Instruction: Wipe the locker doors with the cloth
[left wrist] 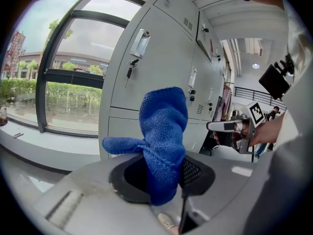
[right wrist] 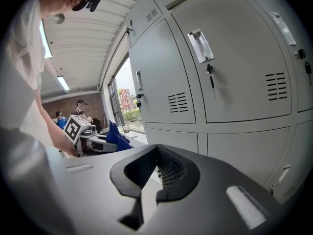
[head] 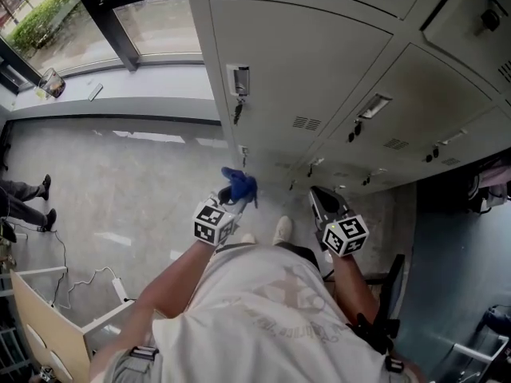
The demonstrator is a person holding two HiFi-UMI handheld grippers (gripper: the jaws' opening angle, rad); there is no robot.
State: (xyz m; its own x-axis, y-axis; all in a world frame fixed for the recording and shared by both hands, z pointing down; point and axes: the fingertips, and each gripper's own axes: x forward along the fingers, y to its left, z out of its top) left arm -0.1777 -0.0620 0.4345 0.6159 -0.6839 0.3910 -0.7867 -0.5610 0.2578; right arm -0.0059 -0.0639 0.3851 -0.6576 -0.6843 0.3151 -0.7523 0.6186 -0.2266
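Two grippers are held low before a bank of grey locker doors [head: 303, 70]. Keys [head: 237, 114] hang on one door, and a window [head: 120, 14] lies to the left. The left gripper [head: 235, 194] pinches the blue cloth [head: 239, 183], which stands lengthwise out of the jaws toward the lockers, clear of the doors, one corner flopping left. The right gripper [head: 323, 202] has its jaws pressed together on nothing.

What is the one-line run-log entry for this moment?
left gripper: shut on blue cloth | right gripper: shut, empty | locker doors: closed, ahead of both | cloth-door contact: cannot tell
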